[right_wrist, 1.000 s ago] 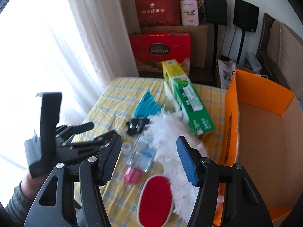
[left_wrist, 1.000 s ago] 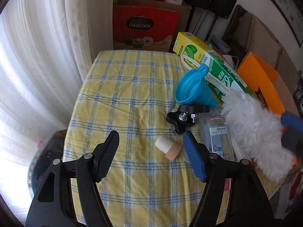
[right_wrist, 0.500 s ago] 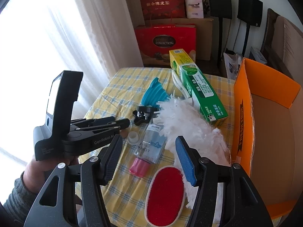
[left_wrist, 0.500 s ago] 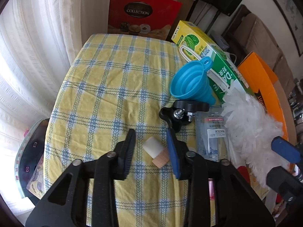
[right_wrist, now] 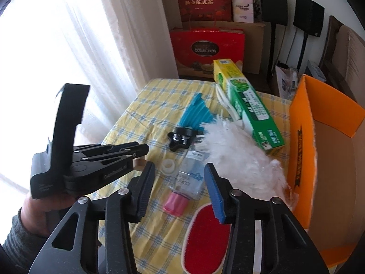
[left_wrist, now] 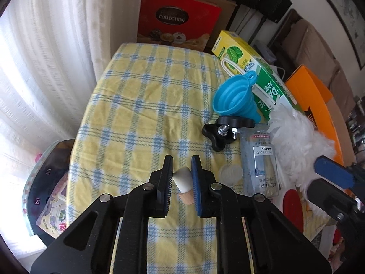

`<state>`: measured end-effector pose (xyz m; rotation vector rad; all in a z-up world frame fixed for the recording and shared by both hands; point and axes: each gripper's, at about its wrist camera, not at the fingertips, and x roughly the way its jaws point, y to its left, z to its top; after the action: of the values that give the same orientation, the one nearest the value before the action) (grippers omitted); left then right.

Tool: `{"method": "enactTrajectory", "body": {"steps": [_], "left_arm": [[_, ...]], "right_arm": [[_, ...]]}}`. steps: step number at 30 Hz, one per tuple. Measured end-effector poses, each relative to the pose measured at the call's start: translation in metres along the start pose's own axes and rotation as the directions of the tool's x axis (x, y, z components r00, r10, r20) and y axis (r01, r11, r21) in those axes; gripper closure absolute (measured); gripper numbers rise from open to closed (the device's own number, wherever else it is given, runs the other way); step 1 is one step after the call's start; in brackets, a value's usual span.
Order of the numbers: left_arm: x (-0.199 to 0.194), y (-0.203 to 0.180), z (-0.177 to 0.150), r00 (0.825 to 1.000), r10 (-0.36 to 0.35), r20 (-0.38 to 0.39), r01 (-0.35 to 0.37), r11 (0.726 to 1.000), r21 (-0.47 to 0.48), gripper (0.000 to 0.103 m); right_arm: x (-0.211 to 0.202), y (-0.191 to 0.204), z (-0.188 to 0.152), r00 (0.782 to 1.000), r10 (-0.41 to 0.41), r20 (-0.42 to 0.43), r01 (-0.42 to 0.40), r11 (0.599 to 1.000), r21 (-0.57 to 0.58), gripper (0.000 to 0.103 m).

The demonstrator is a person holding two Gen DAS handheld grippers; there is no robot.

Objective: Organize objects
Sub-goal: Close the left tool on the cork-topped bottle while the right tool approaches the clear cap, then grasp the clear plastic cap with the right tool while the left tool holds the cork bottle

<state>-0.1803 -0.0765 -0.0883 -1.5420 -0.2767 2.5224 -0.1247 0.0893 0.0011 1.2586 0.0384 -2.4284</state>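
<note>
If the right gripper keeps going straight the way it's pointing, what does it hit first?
Most likely the clear bottle with the pink cap, lying on the table between the open jaws of the right gripper. Depth is uncertain.

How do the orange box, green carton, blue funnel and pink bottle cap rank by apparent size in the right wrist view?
1. orange box, though nearness inflates it
2. green carton
3. blue funnel
4. pink bottle cap

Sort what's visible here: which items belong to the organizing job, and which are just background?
In play: left gripper closed on the cork stopper; right gripper open; funnel; black knob; micellar water bottle; white duster; red brush; green box; orange box.

Background: curtain; red gift bag; speakers.
</note>
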Motion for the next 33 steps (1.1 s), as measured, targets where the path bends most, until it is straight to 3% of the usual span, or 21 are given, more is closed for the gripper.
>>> {"method": "enactTrajectory", "body": {"steps": [1, 2, 3, 8, 13, 20, 33], "left_arm": [[-0.003, 0.001, 0.000, 1.000, 0.003, 0.005, -0.003, 1.000, 0.001, 0.089], [-0.006, 0.002, -0.001, 1.000, 0.007, 0.010, -0.007, 1.000, 0.003, 0.100], [-0.007, 0.003, -0.001, 1.000, 0.013, 0.013, -0.013, 1.000, 0.006, 0.102], [-0.006, 0.008, -0.005, 1.000, 0.020, 0.005, -0.020, 1.000, -0.002, 0.102], [-0.004, 0.015, -0.007, 1.000, 0.006, 0.002, -0.006, 1.000, -0.028, 0.102], [-0.010, 0.025, -0.006, 1.000, -0.015, 0.017, 0.016, 0.998, -0.058, 0.081], [-0.018, 0.035, -0.006, 1.000, -0.021, 0.015, 0.022, 0.997, -0.077, 0.071]], "right_arm": [[0.002, 0.002, 0.000, 1.000, 0.004, -0.003, -0.004, 1.000, -0.004, 0.061], [0.004, 0.004, 0.000, 1.000, 0.008, -0.006, -0.008, 1.000, -0.008, 0.062], [0.006, 0.006, 0.001, 1.000, 0.011, -0.008, -0.011, 1.000, -0.014, 0.064], [0.022, 0.015, 0.003, 0.999, 0.013, -0.032, -0.015, 0.999, -0.043, 0.073], [0.046, 0.018, 0.011, 0.995, 0.043, -0.091, -0.048, 0.998, -0.049, 0.074], [0.072, 0.027, 0.011, 0.989, 0.031, -0.143, -0.046, 0.994, -0.098, 0.074], [0.093, 0.034, 0.007, 0.984, 0.001, -0.177, -0.032, 0.985, -0.169, 0.075]]}}
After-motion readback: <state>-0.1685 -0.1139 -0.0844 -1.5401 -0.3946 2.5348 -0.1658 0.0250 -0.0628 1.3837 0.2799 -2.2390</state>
